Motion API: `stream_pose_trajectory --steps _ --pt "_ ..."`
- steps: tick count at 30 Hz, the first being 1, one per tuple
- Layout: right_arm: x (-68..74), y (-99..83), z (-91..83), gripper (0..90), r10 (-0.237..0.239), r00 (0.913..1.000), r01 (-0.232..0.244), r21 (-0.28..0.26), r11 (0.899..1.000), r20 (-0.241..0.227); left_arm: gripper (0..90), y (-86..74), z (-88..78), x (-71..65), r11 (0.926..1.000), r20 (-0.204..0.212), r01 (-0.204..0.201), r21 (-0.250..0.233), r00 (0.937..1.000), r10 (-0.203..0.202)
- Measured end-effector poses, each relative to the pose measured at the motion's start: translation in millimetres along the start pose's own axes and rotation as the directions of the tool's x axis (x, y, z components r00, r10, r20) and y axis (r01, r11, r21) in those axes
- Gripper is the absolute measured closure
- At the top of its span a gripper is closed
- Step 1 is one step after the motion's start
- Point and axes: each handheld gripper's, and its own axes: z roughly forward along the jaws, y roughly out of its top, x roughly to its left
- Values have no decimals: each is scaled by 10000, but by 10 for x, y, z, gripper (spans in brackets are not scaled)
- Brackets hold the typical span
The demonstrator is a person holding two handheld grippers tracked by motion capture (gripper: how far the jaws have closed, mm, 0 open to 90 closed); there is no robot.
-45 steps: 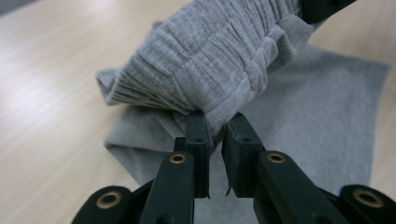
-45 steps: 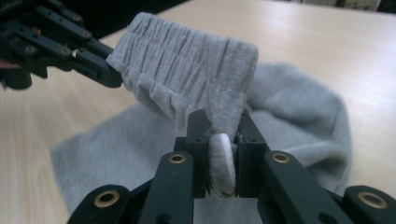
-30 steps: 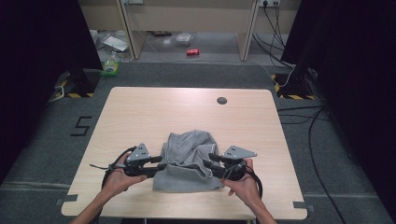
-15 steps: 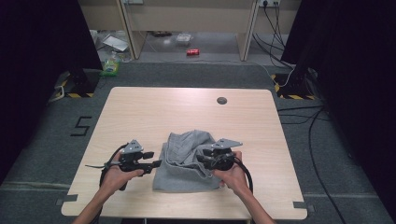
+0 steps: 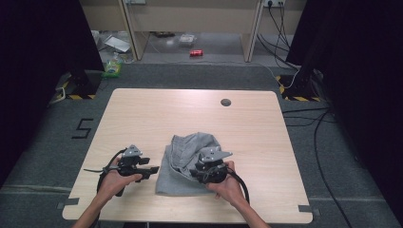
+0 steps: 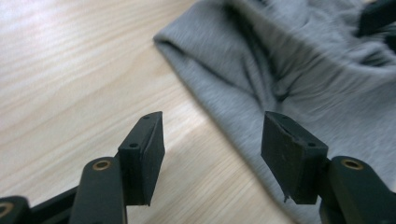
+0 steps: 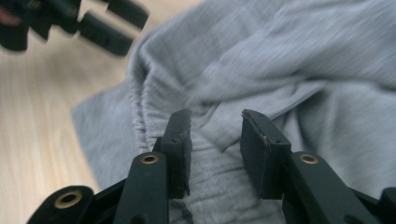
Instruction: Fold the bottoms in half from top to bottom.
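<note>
1. A crumpled grey garment is lying on the near half of the wooden table, a little right of its middle, with a gathered band along one folded edge.
2. The left gripper is being held low over the table just beside the garment's left edge, its jaws pointing rightward toward the cloth; it is being carried in the left hand, whose forearm is entering from the bottom edge of the high view.
3. In the left gripper view, the jaws are seen standing wide apart after having just been opening; bare table wood and the hem of the garment are lying beyond the gap, and nothing is being gripped.
4. The right gripper is being held over the garment's near right part by the right hand, with its grey three-cornered plate facing up.
5. In the right gripper view, the jaws are seen partly apart after having just been closing; grey folds are lying in and behind the gap, but no cloth is being pressed by the pads.
6. The left gripper is also being shown, blurred, at the top left of the right gripper view.
</note>
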Motion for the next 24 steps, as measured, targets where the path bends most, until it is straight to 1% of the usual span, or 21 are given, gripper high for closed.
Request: stream_pose_trajectory --steps 4,6,9,13,15,17,19,20,22,24 --pt "117 -94 29 634 -410 9991 406 360 9985 87 370 -33 32 35 9995 -76 33 299 10000 -31" --pt "138 -82 15 622 -398 9992 396 312 9987 67 367 -44 46 43 9991 -161 -33 427 9999 40" --pt "136 -1 -35 604 -387 9992 387 29 9992 42 359 -61 74 52 9976 -322 -144 675 9993 166" --pt "86 213 -90 564 -510 9986 516 -394 9979 170 354 -64 79 51 9971 -507 -232 727 9984 269" --pt "41 325 -88 540 -575 9980 586 -468 9972 244 353 -72 79 41 9963 -632 -393 760 9970 442" --pt "-12 456 -63 520 -536 9982 548 -445 9975 280 352 -73 81 32 9955 -667 -517 797 9961 571" --pt "-71 581 -13 497 -542 9978 558 -417 9976 389 350 -76 83 24 9942 -696 -665 840 9949 725" --pt "-108 653 29 482 -457 9980 475 -411 9980 435 350 -77 84 18 9936 -739 -727 860 9941 792" --pt "-164 762 106 467 -252 9988 272 -471 9985 414 348 -83 92 -6 9912 -875 -969 907 9906 1048" --pt "-203 855 181 444 -320 9984 342 -447 9984 476 334 -85 99 -24 9911 -954 -967 912 9898 1053"
